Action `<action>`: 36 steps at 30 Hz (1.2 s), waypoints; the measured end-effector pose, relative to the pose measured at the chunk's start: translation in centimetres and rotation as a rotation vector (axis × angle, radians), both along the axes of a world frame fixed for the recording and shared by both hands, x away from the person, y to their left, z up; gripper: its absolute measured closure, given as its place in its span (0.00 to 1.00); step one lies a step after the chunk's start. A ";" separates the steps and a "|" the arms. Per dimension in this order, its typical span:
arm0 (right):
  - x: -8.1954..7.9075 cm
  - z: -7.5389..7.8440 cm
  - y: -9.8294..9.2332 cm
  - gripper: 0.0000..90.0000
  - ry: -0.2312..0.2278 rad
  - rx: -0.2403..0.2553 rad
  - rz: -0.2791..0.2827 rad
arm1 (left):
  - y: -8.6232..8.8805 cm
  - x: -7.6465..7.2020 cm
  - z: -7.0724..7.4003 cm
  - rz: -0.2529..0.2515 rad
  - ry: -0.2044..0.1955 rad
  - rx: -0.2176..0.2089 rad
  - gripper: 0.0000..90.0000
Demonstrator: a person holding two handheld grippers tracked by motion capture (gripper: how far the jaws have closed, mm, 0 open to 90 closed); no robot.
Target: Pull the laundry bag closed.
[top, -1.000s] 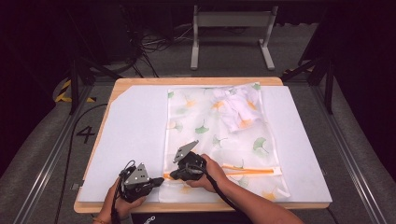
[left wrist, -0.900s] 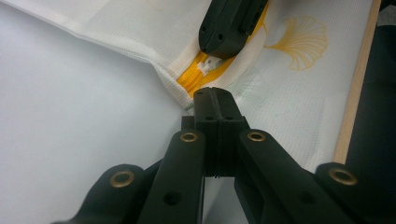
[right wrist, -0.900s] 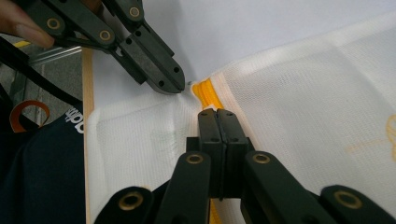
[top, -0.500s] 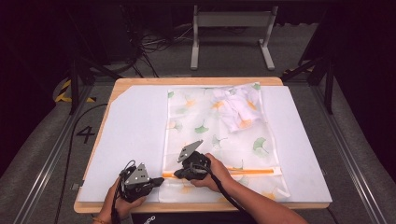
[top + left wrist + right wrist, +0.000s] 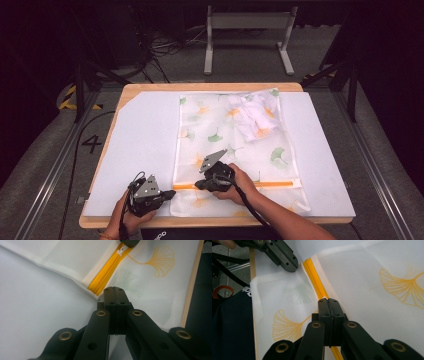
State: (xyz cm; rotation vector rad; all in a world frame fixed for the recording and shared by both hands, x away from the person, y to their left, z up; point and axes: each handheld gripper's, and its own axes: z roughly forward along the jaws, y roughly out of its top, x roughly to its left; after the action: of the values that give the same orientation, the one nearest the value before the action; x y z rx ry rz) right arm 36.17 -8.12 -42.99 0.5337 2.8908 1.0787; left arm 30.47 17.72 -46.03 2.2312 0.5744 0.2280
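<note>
Fingers on both grippers are pressed together, tip against tip. The left gripper (image 5: 167,194) sits at the near left corner of the mesh laundry bag (image 5: 235,150), its closed tips on the cloth just beside the end of the orange zipper (image 5: 260,184); whether a fold of mesh is pinched between them is hard to tell from its own view. The right gripper (image 5: 200,185) rests over the zipper a little further right, and its fingers look closed on the zipper's line, probably on the small white pull (image 5: 121,250) seen near the top of the left gripper view, though the pull itself is hidden under the tips in the right gripper view. The bag lies flat on a white sheet (image 5: 145,145) covering the surface, printed with green and orange leaves, with a bundle of white clothing (image 5: 252,117) showing through at its far end. I judge the bag light, thin and limp: it will wrinkle and slide on the smooth sheet unless one corner is pinned. The zipper tape is the stiffest part, so the hemmed corner beside it is the sensible anchor and the pull the place to draw from. Pulling without that anchor would likely drag the whole bag along.
</note>
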 end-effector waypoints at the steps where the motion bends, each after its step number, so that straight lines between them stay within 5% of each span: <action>1: 0.0 0.0 -0.1 1.00 -0.006 -0.005 0.001 | 0.0 0.0 0.0 0.001 0.001 -0.002 1.00; 36: -0.4 0.0 -4.4 1.00 -0.005 -0.021 -0.044 | 0.0 0.0 0.0 -0.003 -0.005 0.004 1.00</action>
State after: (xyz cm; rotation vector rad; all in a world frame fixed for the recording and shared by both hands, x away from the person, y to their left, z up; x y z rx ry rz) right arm 35.80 -12.53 -42.94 0.5899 2.8680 1.0413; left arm 30.45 17.70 -46.01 2.2351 0.5685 0.2331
